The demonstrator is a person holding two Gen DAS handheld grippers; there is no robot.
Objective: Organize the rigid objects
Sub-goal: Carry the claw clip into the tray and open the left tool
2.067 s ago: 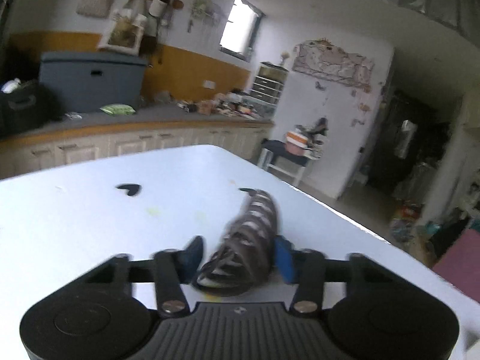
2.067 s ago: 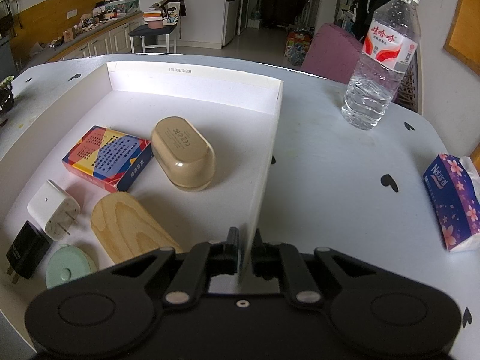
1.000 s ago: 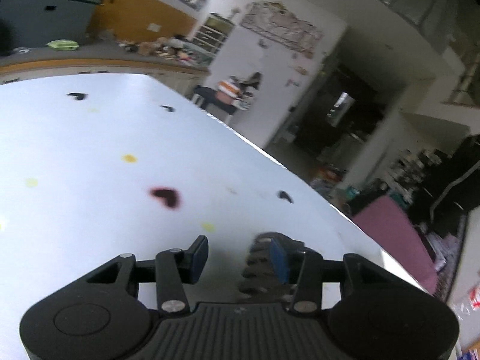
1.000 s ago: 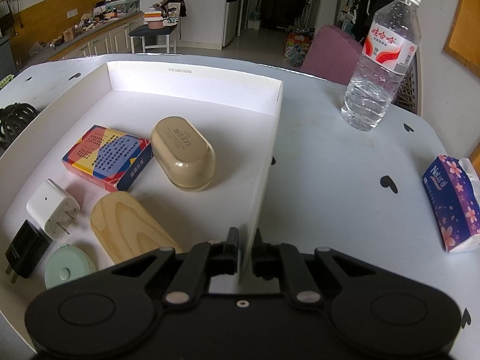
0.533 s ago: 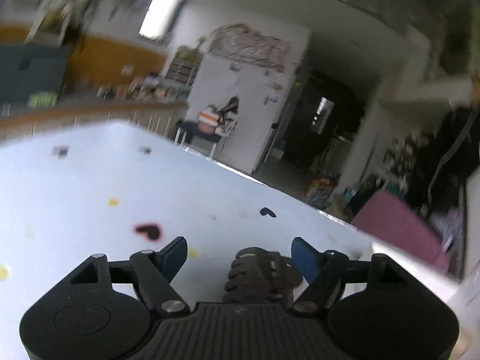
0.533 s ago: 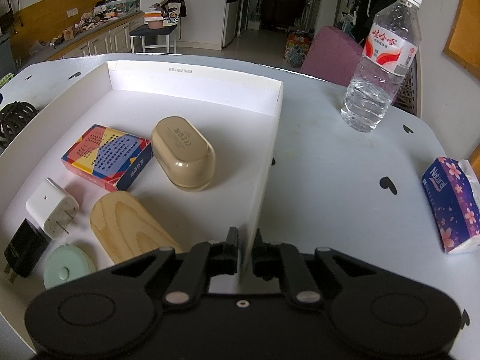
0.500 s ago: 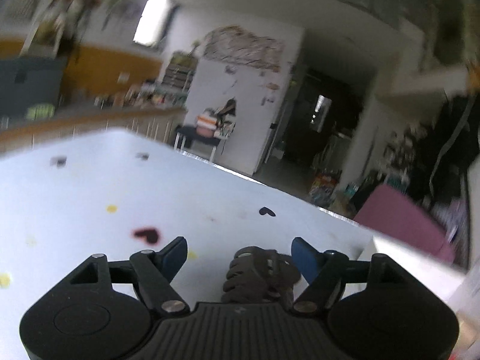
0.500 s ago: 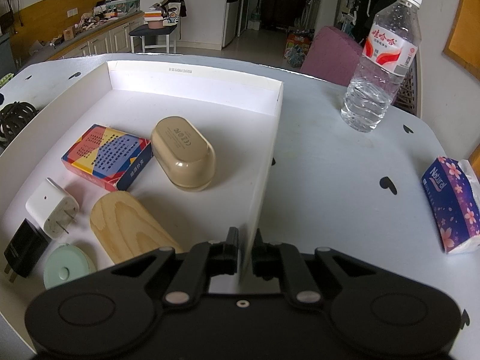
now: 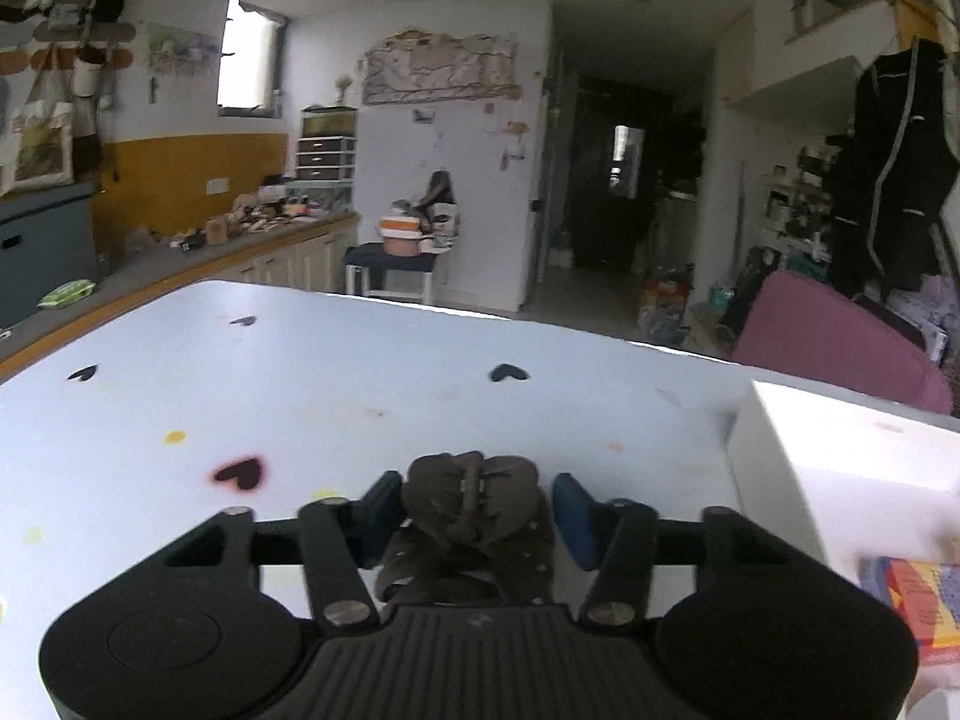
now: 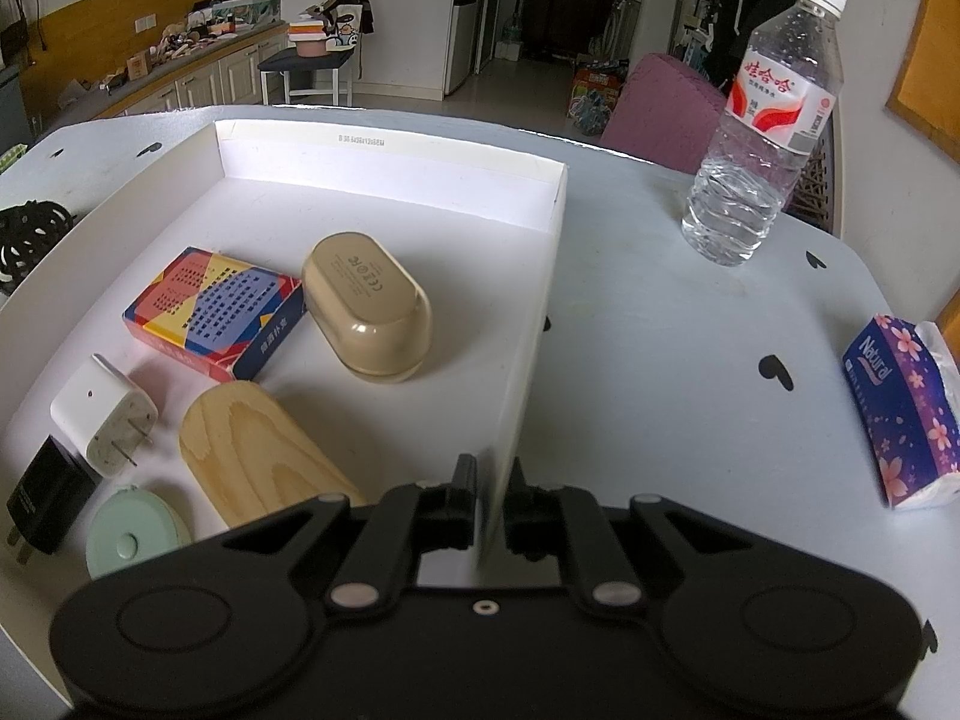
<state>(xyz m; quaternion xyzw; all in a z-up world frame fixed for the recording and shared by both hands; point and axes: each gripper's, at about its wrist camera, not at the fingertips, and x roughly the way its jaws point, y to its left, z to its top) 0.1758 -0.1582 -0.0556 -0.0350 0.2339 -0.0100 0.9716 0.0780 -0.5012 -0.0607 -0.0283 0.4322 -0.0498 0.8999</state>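
inside, the white tray [image 10: 543, 276] holds a card box [image 10: 210, 309]; right tongs [image 10: 489, 495] pinch its wall, left tongs [image 9: 477, 510] gape

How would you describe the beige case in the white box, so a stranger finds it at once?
Look inside the shallow white cardboard box on the pale table. Near its middle, right of the colourful card pack, lies the beige rounded plastic case. It alone is capsule-shaped, domed and glossy; the wooden oval in front is flat.
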